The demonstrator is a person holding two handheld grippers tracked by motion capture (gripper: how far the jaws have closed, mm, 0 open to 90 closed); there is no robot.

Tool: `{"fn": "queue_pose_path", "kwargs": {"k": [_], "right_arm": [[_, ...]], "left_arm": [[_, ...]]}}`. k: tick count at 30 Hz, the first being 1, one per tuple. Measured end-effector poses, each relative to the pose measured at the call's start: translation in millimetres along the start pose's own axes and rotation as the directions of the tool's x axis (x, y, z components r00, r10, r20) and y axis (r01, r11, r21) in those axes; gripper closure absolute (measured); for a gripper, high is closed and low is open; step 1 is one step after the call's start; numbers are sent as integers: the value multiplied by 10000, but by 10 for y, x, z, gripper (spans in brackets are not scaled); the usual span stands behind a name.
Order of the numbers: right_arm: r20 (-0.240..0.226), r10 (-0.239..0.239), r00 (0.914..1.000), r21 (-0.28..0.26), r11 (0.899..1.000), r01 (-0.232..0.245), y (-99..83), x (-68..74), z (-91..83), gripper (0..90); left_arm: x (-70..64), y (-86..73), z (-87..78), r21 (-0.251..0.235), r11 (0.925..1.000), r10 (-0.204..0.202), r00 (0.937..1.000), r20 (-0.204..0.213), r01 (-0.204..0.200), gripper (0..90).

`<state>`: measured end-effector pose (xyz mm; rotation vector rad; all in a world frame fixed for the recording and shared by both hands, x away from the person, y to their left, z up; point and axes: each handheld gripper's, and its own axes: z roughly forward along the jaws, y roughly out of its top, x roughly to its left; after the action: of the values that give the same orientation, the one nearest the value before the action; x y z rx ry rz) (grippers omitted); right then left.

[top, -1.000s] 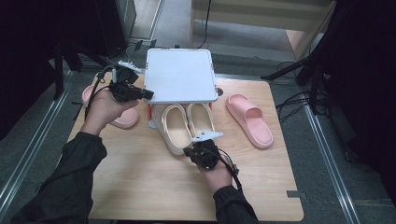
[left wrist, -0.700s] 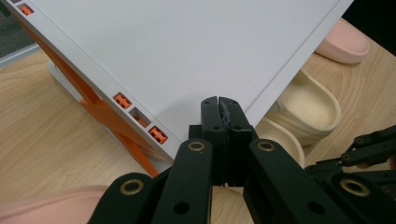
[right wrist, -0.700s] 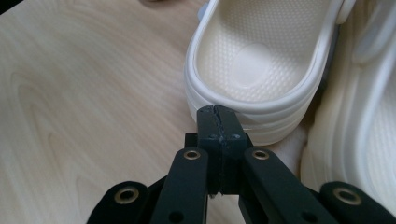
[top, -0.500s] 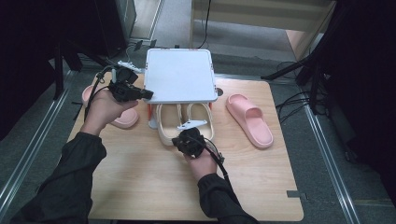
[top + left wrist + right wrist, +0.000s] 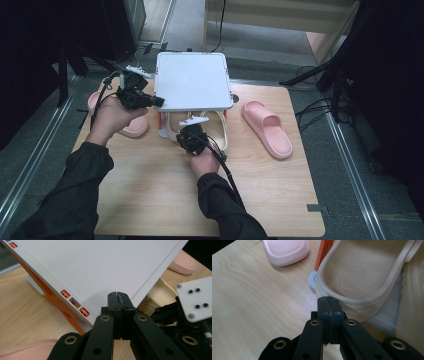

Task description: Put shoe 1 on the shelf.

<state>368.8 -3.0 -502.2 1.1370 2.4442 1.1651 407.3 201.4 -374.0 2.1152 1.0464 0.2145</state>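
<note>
A white shelf on orange legs stands at the table's far middle. A pair of cream slippers lies mostly beneath it, heels poking out toward me. My right gripper is shut, and its tips press against the heel rim of the left cream slipper. My left gripper is shut with nothing in it, and its tips sit at the shelf's left edge. The right gripper's grey plate appears in the left gripper view.
One pink slipper lies right of the shelf. Another pink slipper lies left of it, partly under my left hand, and it appears again in the right gripper view. Bare wooden tabletop spreads along the near side.
My right gripper has moved forward and left toward the shelf, and the cream slippers have slid farther under it. The left gripper has stayed put.
</note>
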Motion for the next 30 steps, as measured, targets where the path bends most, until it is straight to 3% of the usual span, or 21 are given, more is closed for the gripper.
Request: {"fn": "queue_pose_path", "kwargs": {"k": [3,6,9,19,20,30], "right_arm": [[122,38,9999,-82,10000,-37,27,-21,46,900],[-188,415,9990,-39,9991,-416,29,-23,36,900],[-291,335,9990,-28,9994,-336,13,5,-7,900],[-881,292,9957,-344,9989,-324,-170,16,-346,900],[-1038,141,9945,-410,9990,-184,-249,10,-460,900],[-1066,275,9939,-301,9991,-309,-551,-166,-805,900]], "left_arm": [[4,0,-2,-2,10000,-21,10000,11,21,898],[4,-8,0,-78,10000,5,10000,-3,-5,898],[4,-11,0,-96,10000,5,10000,-8,-5,898],[11,-17,-3,-134,9999,-107,9999,34,108,898],[8,-18,-2,-142,9998,-106,9999,29,106,898],[9,-19,-3,-136,9998,-132,9999,26,133,898]]}}
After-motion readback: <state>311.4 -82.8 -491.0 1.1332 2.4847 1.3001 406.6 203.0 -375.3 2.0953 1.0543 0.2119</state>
